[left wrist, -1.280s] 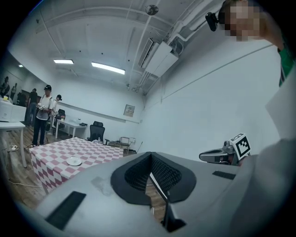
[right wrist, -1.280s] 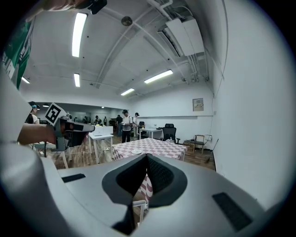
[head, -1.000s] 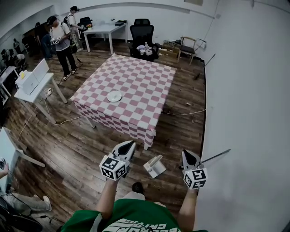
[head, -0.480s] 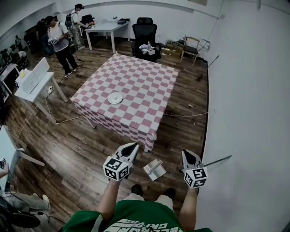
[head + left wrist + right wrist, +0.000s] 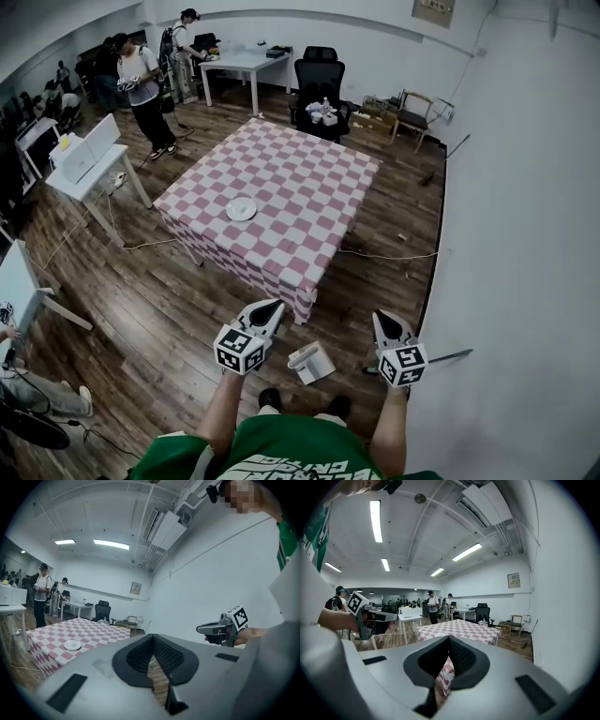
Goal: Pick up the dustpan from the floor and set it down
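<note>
the floor [image 5: 187,309] of dark wood filled most of the head view, and the checked table [image 5: 281,178] was set in its middle, ahead of the person. the dustpan [image 5: 311,362] was seen lying on the floor short of the table's near corner, apart from it and just ahead of the person's shoes.

in the picture the dustpan was placed between the two tools, to the right of the left tool [image 5: 270,307] and to the left of the right tool [image 5: 382,321]. it also lay below both, since each was held up off the floor and pointed forward, close to level. it was judged a shade nearer the left tool, though by little. its long axis was read as slanting from near-left to far-right, but the pan was too small for that to be settled. the coming move was therefore judged to turn on a reach downward and inward by whichever tool was chosen.

the jaws of both tools were found pressed together with nothing between them; only floor and tablecloth were seen past the pads.

against the picture from a second before, the dustpan was found lower in the head view and closer to the shoes, and the table's near corner closer to the tools — the person was taken to have stepped forward. the tools were carried along at much the same height, and their jaws were as tightly together as before.
</note>
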Tool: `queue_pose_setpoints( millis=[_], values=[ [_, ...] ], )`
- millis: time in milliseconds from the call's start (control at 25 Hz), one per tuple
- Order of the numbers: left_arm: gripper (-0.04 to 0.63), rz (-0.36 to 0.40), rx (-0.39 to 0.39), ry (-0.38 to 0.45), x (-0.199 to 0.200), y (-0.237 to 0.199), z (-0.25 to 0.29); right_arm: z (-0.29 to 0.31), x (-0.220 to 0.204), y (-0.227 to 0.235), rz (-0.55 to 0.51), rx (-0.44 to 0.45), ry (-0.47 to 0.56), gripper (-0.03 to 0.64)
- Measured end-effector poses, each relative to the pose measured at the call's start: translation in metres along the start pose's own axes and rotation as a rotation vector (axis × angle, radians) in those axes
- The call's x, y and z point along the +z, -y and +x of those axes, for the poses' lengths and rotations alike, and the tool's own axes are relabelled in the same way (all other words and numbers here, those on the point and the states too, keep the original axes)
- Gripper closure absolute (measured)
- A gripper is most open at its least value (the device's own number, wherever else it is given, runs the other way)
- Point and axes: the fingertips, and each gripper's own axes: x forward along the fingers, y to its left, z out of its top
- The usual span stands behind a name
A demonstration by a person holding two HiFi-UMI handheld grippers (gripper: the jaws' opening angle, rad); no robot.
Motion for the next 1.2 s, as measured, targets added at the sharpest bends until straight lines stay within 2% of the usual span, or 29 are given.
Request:
queue_pose_setpoints(
  millis=[280,640,920,1200],
  values=[
    [0.592,-0.006,0.035,-0.019,-0.009,0.015,0.027,-0.001,-0.007,0.035,0.006,0.032,-0.006,0.609],
    [0.592,-0.003,0.026,-0.068,-0.027,0.022,0.051,0.000,-0.016,0.051,0.000,0.049,-0.019,0.609],
    [0.592,-0.041,-0.034,-0.150,-0.062,0.031,0.070,-0.003,-0.024,0.055,0.007,0.042,-0.034,0.609],
    [0.591,-0.093,-0.101,-0.260,-0.115,0.042,0.086,-0.008,-0.039,0.057,0.023,0.033,-0.061,0.609]
  ],
)
